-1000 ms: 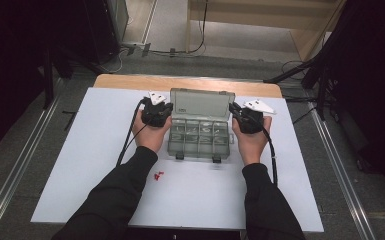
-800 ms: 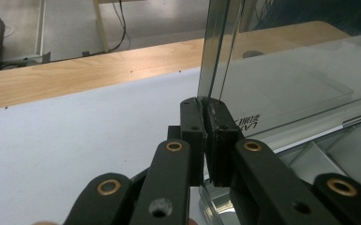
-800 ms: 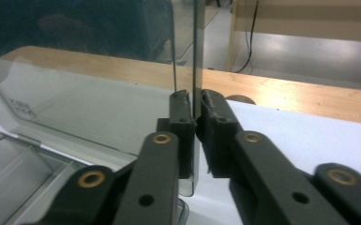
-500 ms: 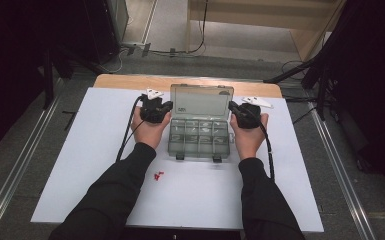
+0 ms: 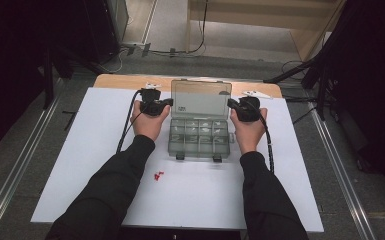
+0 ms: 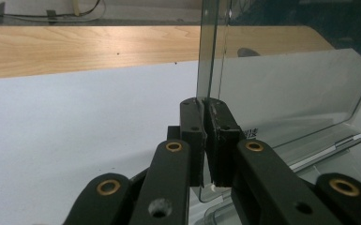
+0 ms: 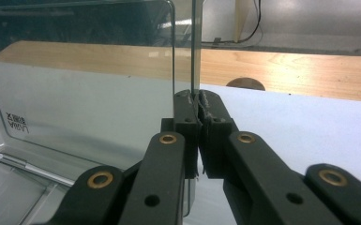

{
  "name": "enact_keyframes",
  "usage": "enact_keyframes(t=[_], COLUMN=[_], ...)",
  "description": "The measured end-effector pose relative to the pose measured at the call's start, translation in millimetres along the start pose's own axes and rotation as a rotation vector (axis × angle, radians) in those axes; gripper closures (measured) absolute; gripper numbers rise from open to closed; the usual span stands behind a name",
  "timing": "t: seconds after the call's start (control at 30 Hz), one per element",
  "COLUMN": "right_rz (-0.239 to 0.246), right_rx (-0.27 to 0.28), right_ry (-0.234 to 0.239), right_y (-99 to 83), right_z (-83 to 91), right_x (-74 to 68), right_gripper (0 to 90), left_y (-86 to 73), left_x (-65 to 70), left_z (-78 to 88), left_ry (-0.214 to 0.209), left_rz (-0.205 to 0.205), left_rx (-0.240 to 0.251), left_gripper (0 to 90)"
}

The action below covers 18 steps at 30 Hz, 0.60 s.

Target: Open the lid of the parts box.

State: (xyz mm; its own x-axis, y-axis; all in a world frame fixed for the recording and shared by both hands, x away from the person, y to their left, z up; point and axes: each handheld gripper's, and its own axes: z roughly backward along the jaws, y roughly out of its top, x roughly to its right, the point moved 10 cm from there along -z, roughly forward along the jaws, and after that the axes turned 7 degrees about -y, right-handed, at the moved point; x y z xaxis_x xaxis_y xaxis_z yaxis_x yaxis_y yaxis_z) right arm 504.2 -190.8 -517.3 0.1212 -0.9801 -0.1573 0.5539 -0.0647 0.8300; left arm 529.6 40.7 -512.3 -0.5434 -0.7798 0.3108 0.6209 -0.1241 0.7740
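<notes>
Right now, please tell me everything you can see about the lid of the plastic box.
The lid is a clear, grey-tinted plastic panel with rounded corners and a small printed label near its lower edge. It stands open, about upright, hinged along the far side of the box on the white table. The left gripper is shut on one side edge, the right gripper on the other.

I am holding the left gripper (image 5: 156, 105) against the left edge of the raised lid (image 5: 200, 99) and the right gripper (image 5: 242, 108) against its right edge. The compartment box (image 5: 199, 139) is sitting on the white mat (image 5: 70, 165), with small red pieces (image 5: 157, 176) lying just in front.
</notes>
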Motion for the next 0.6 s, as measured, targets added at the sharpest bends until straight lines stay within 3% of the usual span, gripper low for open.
enact_keyframes(t=[0.23, 0.6], right_rz=[-0.017, -0.052], right_rx=[-0.013, -0.043], right_ry=[0.003, 0.030], right_y=[-1.4, -5.7], right_z=[-9.3, -20.2], right_x=[3.5, 7.7], right_gripper=[88.1, 88.2], left_y=[1.6, 0.4], left_x=[-5.0, -9.3], left_z=[-7.4, -13.9], left_ry=[-0.008, -0.032], left_rz=[0.030, 0.054], left_rx=[-0.027, -0.025], left_gripper=[86.4, 86.9])
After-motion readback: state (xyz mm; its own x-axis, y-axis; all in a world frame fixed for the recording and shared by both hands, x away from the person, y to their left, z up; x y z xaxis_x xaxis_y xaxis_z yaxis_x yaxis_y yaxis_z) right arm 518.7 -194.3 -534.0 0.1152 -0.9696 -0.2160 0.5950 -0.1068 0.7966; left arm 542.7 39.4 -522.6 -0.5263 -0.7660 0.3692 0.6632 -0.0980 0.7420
